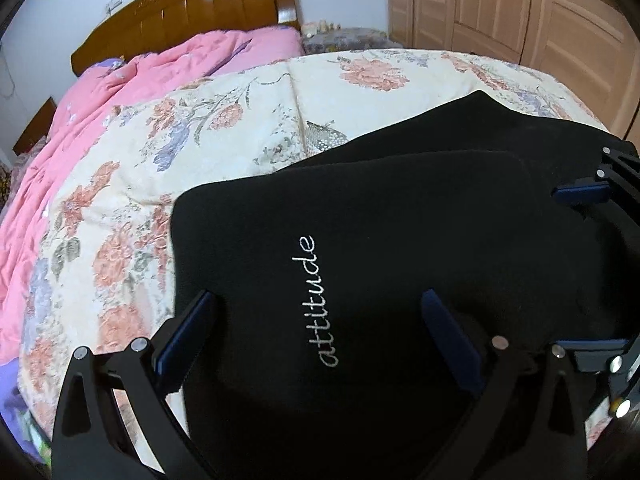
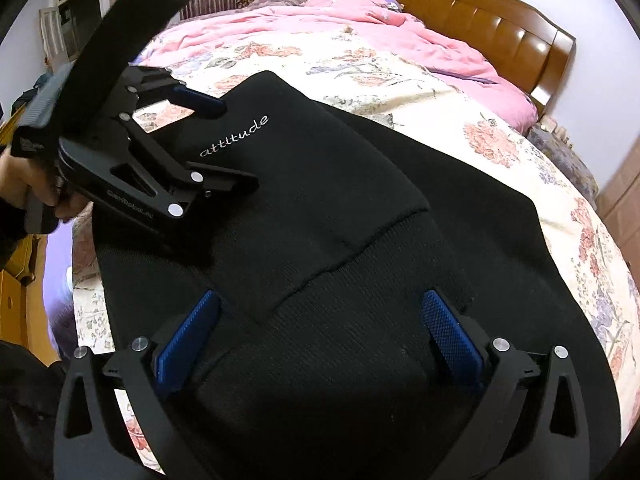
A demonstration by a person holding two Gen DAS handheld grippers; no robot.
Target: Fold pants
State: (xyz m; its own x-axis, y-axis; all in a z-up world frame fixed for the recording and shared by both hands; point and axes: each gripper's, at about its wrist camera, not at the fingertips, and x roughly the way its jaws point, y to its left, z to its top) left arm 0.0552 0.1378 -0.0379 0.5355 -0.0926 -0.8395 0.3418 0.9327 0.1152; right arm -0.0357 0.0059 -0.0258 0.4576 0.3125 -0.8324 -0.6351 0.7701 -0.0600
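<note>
**The bed under my fingers**

I am over a bed (image 1: 188, 8) with a brown wooden headboard. A cream floral quilt (image 1: 224, 128) covers the near part of it. A pink comforter (image 1: 132, 76) lies bunched toward the headboard, beside the quilt. Black pants (image 2: 320, 208), stitched "attitude", rest folded in layers on the floral quilt.

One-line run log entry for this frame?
left tool open | right tool open | black pants folded on floral quilt | none gripped
</note>
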